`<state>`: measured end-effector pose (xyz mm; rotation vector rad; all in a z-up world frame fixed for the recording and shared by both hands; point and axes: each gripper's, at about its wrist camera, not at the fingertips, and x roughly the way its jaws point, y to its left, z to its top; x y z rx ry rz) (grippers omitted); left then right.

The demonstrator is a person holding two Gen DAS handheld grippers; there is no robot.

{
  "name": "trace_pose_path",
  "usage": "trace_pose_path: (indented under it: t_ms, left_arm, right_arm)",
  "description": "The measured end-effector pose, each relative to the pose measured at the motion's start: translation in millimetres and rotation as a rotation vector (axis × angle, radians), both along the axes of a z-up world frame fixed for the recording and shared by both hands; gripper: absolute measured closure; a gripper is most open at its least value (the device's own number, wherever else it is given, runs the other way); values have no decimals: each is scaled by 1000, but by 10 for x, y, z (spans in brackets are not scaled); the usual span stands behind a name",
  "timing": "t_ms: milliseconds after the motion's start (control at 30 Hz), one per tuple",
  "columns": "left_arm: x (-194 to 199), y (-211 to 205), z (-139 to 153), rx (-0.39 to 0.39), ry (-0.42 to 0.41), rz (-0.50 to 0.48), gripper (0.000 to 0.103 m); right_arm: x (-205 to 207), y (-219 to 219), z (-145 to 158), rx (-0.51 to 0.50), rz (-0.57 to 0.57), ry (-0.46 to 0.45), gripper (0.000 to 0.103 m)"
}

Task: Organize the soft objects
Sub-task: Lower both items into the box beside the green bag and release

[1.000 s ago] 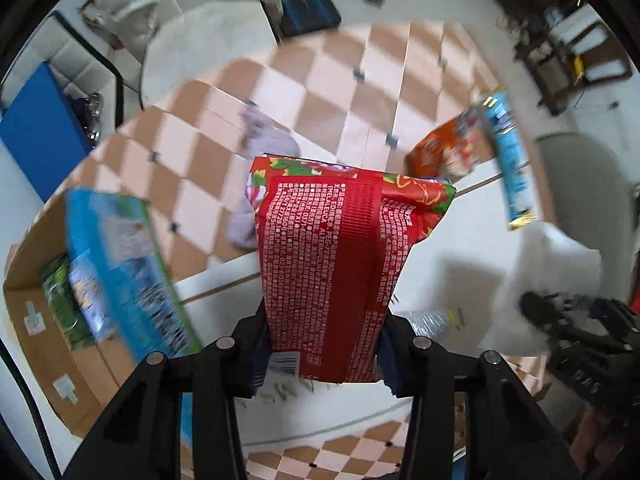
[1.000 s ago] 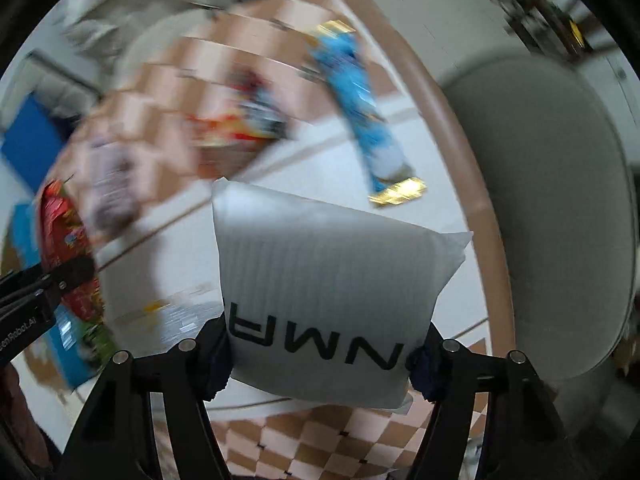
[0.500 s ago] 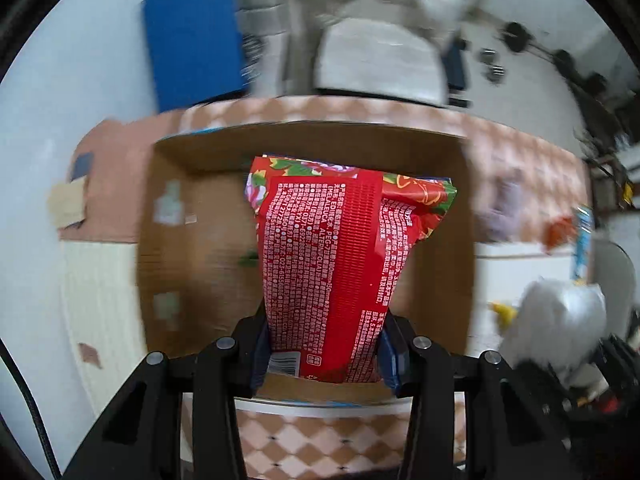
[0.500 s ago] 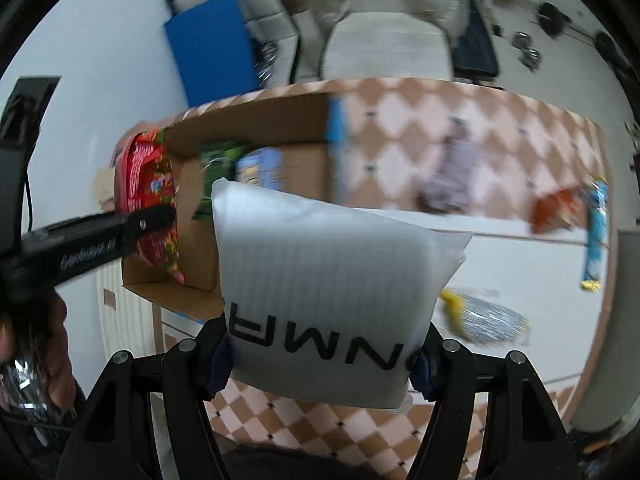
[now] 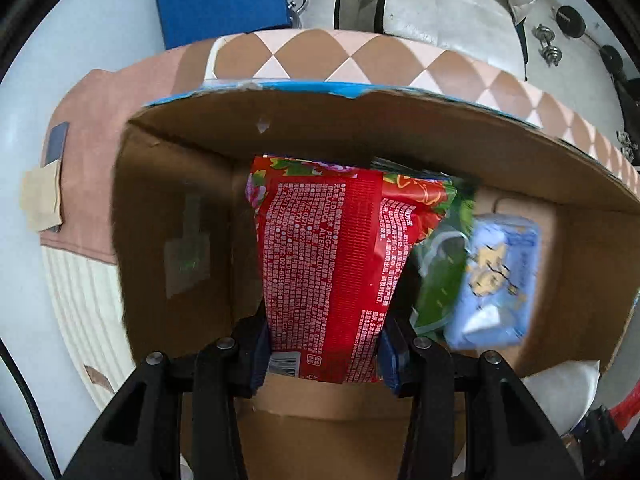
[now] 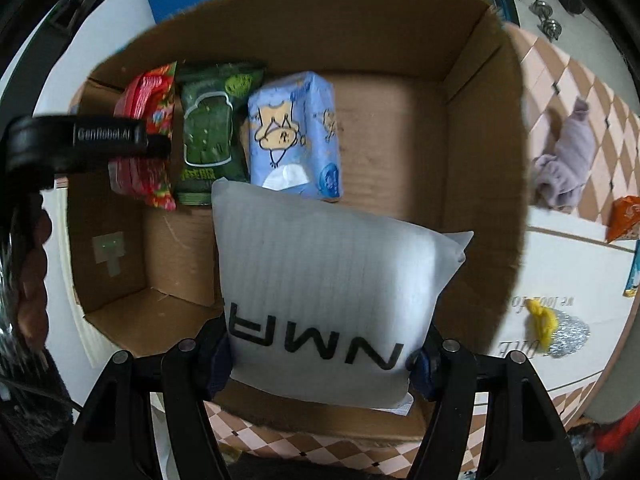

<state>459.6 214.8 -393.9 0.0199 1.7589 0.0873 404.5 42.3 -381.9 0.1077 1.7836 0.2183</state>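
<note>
My left gripper (image 5: 324,354) is shut on a red flowered pack (image 5: 332,264) and holds it inside the open cardboard box (image 5: 172,216), at its left end; it also shows in the right wrist view (image 6: 146,140). A green pack (image 6: 208,136) and a blue tissue pack (image 6: 296,136) stand beside it in the box. My right gripper (image 6: 320,354) is shut on a white pillow-like pack (image 6: 328,296) printed with black letters, held over the near part of the box (image 6: 484,160).
On the table right of the box lie a lilac cloth (image 6: 564,156), an orange snack bag (image 6: 624,216) and a silver wad with a yellow tie (image 6: 560,330). A blue panel (image 5: 220,0) and a white padded chair (image 5: 444,4) stand beyond the table.
Both grippers swung left from the table to the box. The red pack has gone down into the box's left end; the white pack now hangs over the box.
</note>
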Motion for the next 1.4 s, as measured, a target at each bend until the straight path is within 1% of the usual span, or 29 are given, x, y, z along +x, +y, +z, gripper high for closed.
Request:
trace_pose_path:
  t_ms: [133, 233, 300, 333, 367, 400, 433, 467, 500, 533, 567, 700, 733, 833, 867, 900, 933, 1033, 1133, 1200, 1333, 1400]
  left_arm:
    - [51, 4, -88, 5, 16, -16, 61]
    - [80, 75, -153, -18, 35, -12, 57]
    - [90, 123, -163, -38, 47, 12, 51]
    - [88, 139, -152, -60, 49, 23, 50]
    - [88, 138, -141, -71, 51, 21, 49]
    - [81, 124, -115, -77, 51, 12, 46]
    - [70, 105, -81, -82, 47, 2, 43]
    - [62, 82, -46, -83, 40, -7, 43]
    - [51, 58, 6, -90, 45, -15, 39]
    - [52, 39, 63, -84, 32, -23, 28]
    - [37, 26, 121, -78, 15, -26, 26]
    - [-114, 15, 364, -96, -24, -11, 26]
    - [-164, 60, 379, -99, -35, -7, 26]
    - [-391, 67, 572, -107, -72, -1, 24]
    - [-457, 80, 609, -109, -82, 0, 20]
    - [-529, 82, 655, -113, -95, -2, 9]
    - [-621, 101, 648, -115, -112, -3, 6]
    - [-865, 47, 827, -109, -167, -21, 5]
    - [-1021, 65, 928, -117, -207, -6, 5]
    - [-1162, 52, 1062, -115, -243, 0, 5]
    - [-1395, -7, 1288, -87, -314, -2, 5]
    - [-1486, -33, 1398, -81, -336, -1, 5]
  right_arm:
    - [-7, 109, -134, -9, 9, 18, 31]
    - [-24, 210, -237, -9, 29, 42, 29]
    - [-38, 277, -333, -27, 44, 60, 23]
    - [-50, 291, -385, -44, 44, 76, 19]
    - [-66, 299, -427, -41, 35, 91, 10]
    - [-67, 303, -453, -38, 29, 94, 2]
    - [-76, 302, -455, -42, 25, 90, 0]
    - [-86, 304, -445, -45, 21, 84, 0]
    - [-94, 305, -431, -45, 17, 78, 0]
    - [-101, 303, -409, -46, 13, 71, 0]
    - [-104, 308, -390, -51, 13, 64, 0]
    - [-121, 287, -237, -66, 10, 17, 0]
    - [-111, 257, -188, -65, 7, 6, 0]
    - [-149, 230, -46, -68, -7, -32, 0]
    - [-181, 211, 16, -73, -8, -52, 0]
    - [-195, 189, 81, -80, -10, -68, 0]
    - [-228, 172, 141, -85, -14, -87, 0]
    - [-318, 109, 319, -90, -23, -137, 0]
    - [-468, 75, 473, -90, -28, -180, 0]
    - [-524, 27, 627, -88, -29, -209, 0]
    - [-671, -10, 921, -81, -31, -279, 0]
    - [-753, -32, 1061, -77, -31, -311, 0]
